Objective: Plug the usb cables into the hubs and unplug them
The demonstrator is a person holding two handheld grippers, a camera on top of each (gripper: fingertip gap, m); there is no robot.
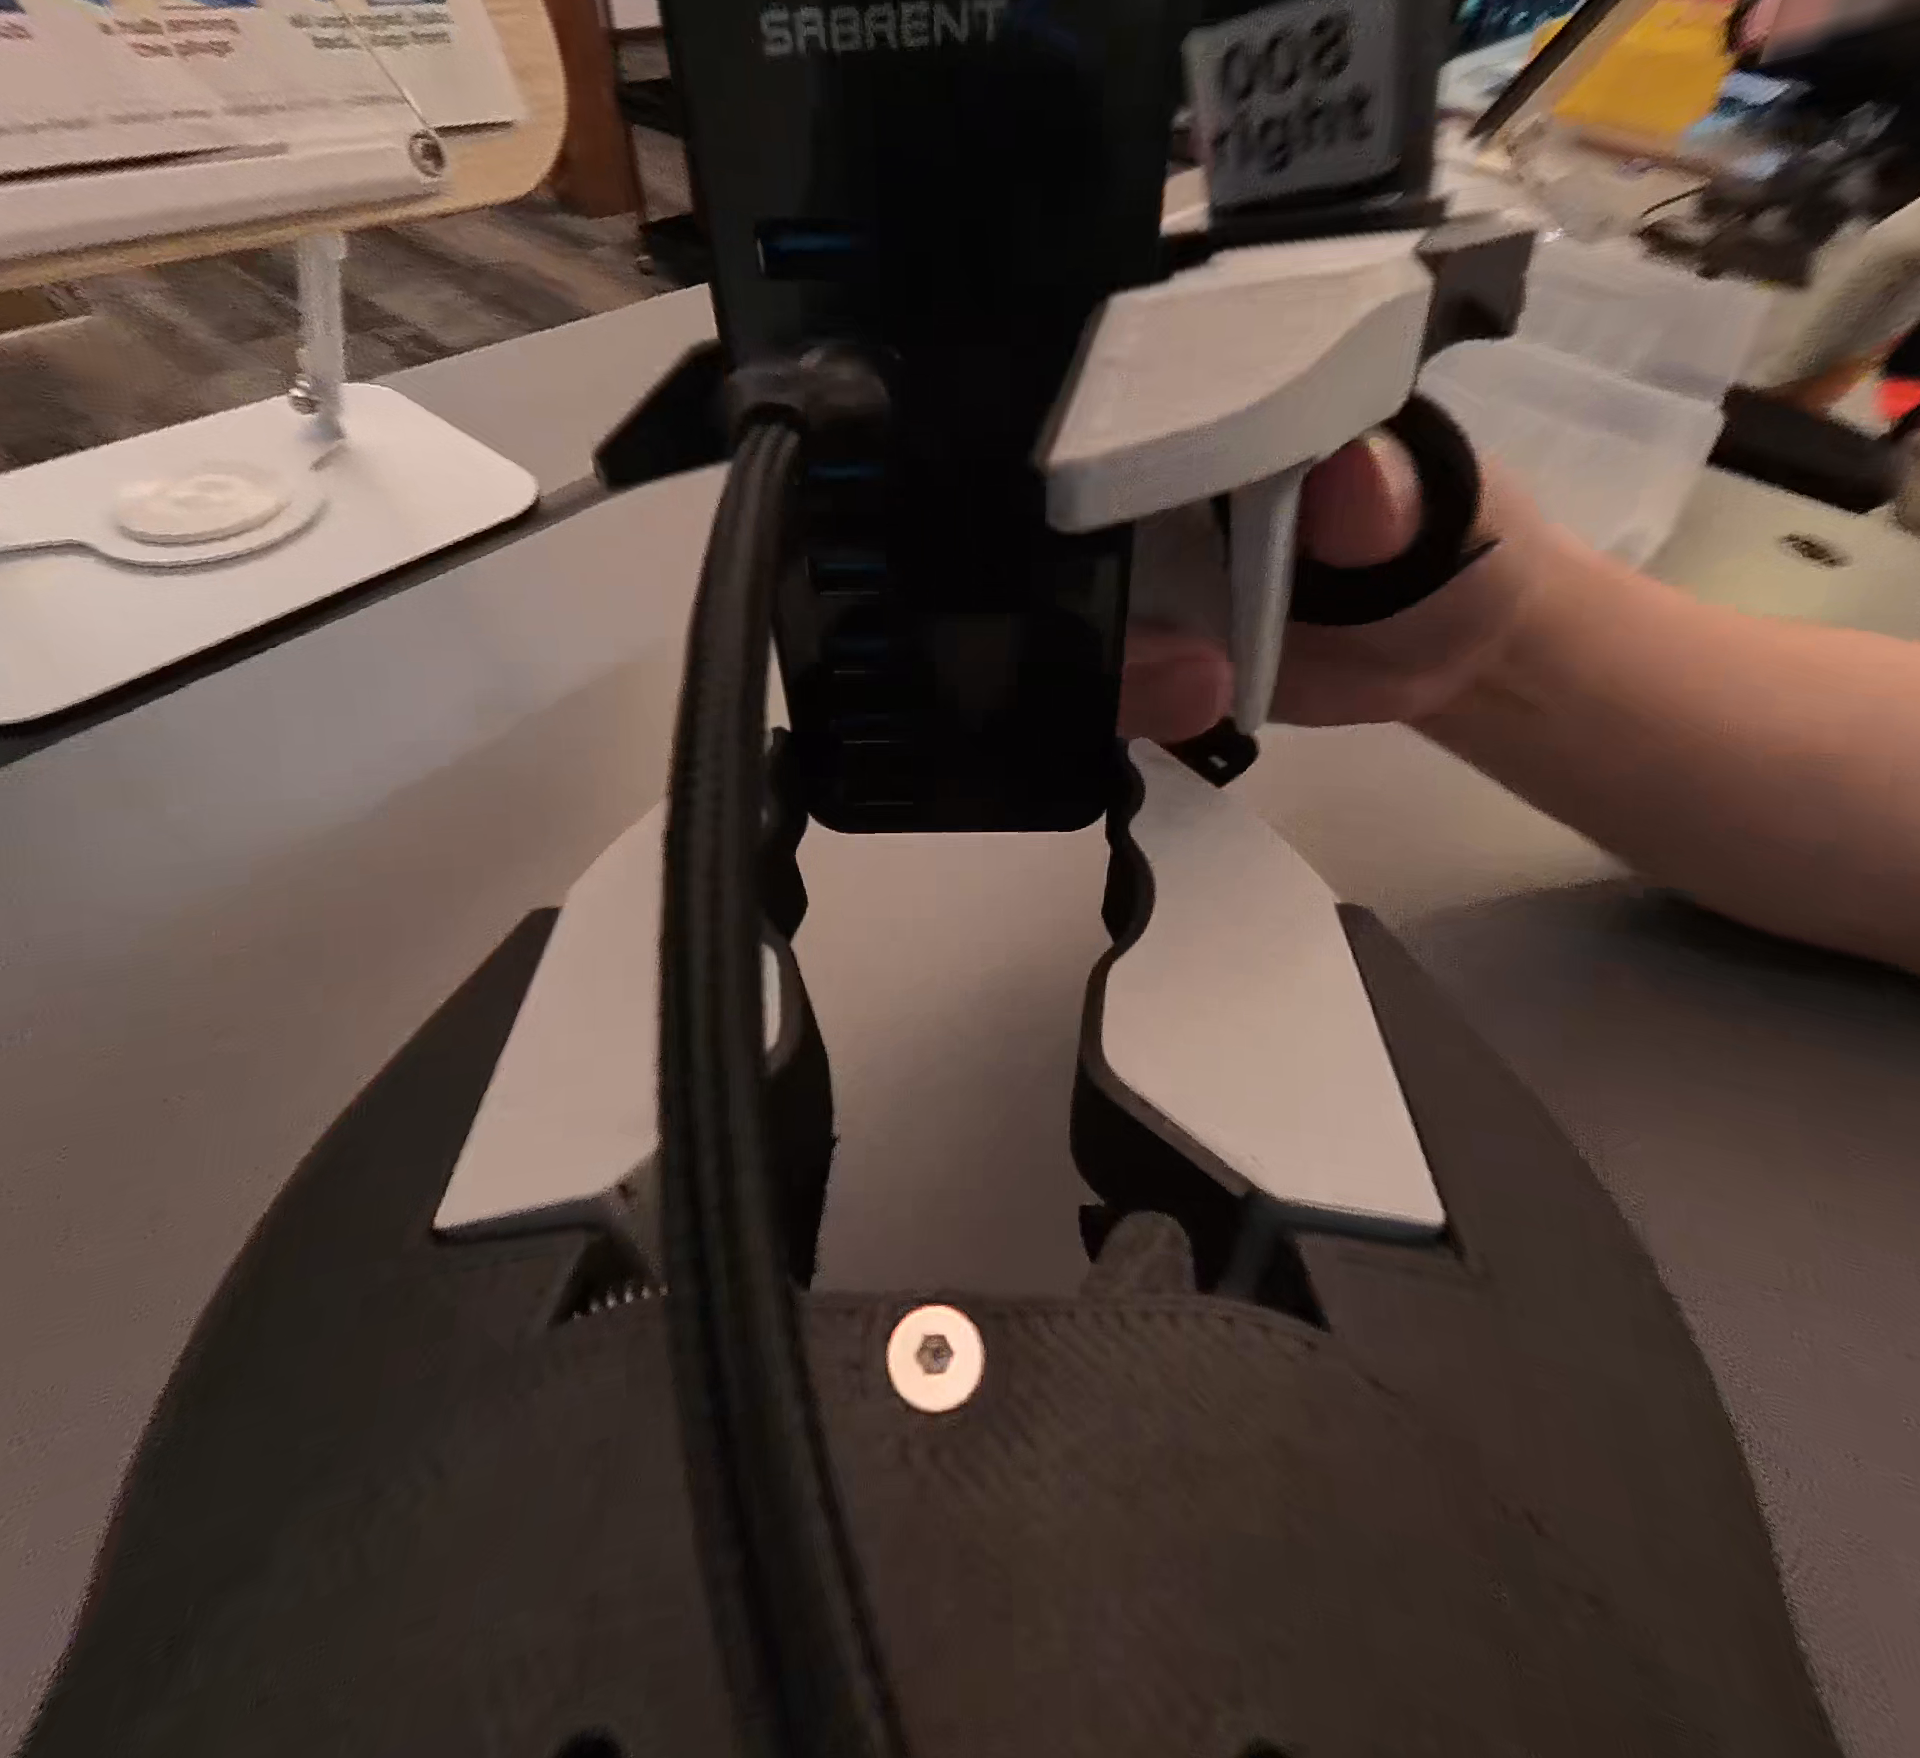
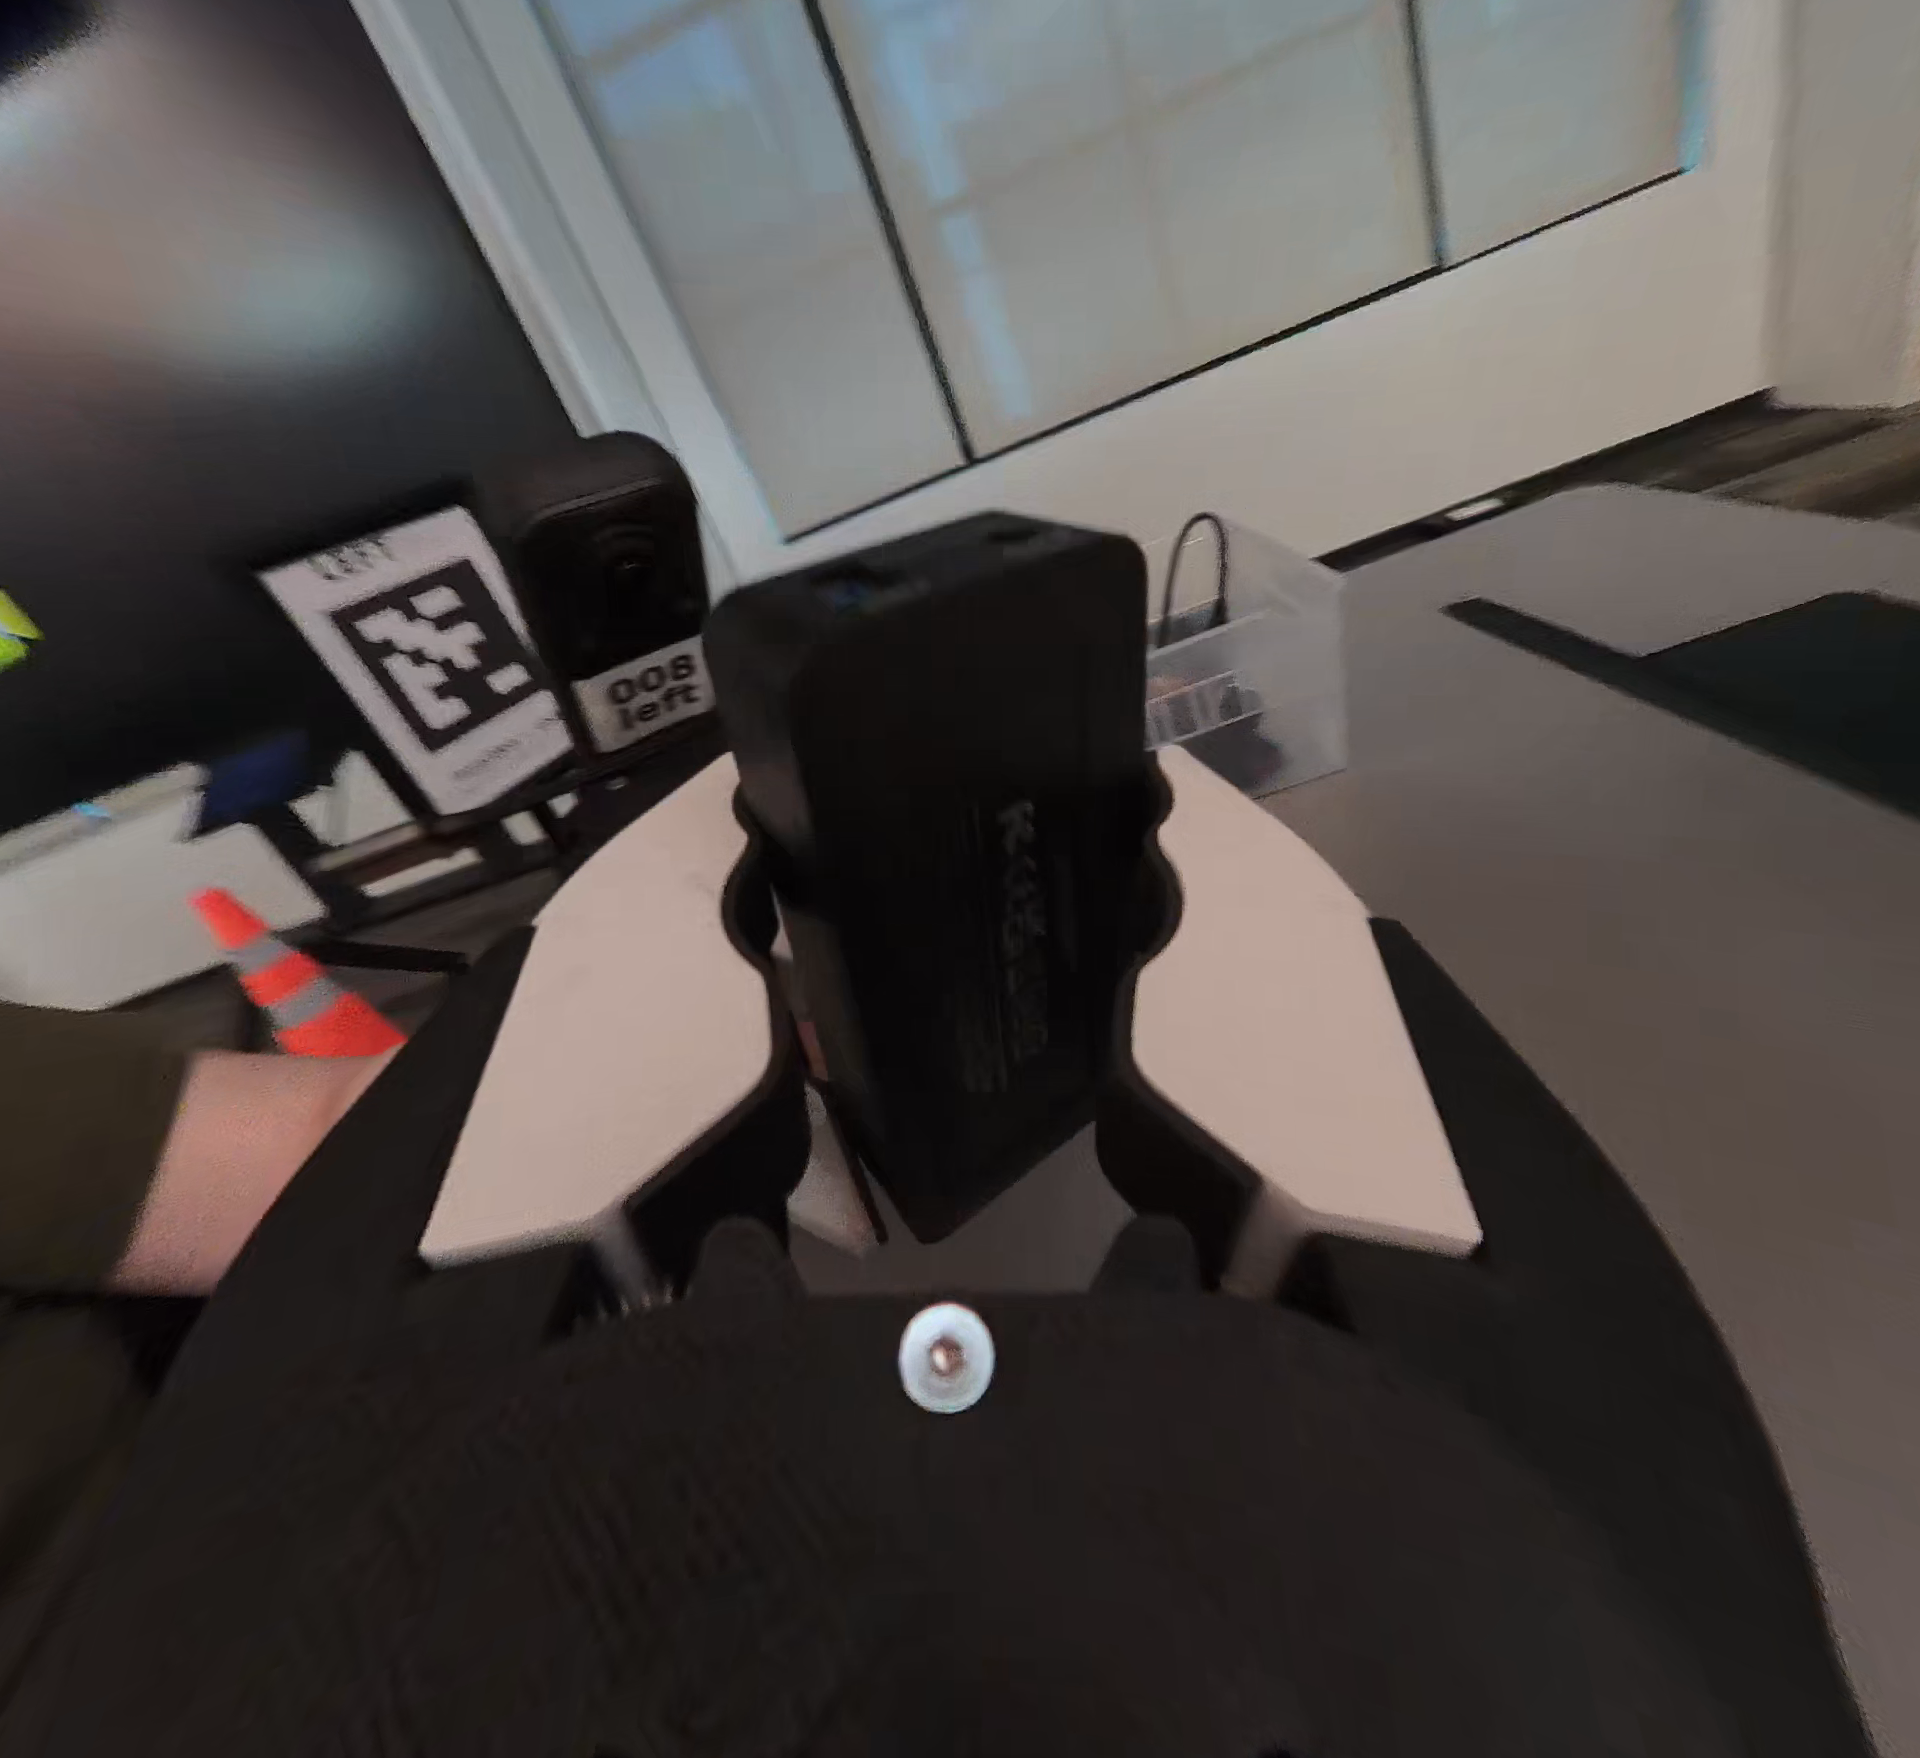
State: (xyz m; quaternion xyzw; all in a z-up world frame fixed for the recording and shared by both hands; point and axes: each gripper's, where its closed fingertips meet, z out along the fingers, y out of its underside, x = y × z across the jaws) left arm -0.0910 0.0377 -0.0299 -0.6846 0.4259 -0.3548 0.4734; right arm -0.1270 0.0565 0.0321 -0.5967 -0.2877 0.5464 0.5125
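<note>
USB hub (image 1: 935, 150), one, black, stood upright at centre above the grey tabletop (image 1: 312, 877). At 10 o'clock stood one white card stand (image 1: 260, 482). One black braided cable (image 1: 717, 773) sat plugged in the hub's face and drooped toward 6 o'clock over the left tool (image 1: 956, 804), whose fingers were narrow, flanking the hub's lower end; whether they pressed it, I cannot tell. At 3 o'clock a hand (image 1: 1455, 628) held the right tool (image 2: 951, 835), clamped across the hub's body. Two tools in all. Likely risk: pulling the cable at a slant could twist the hub in the clamp or strain the plug. Both views were blurred.
</note>
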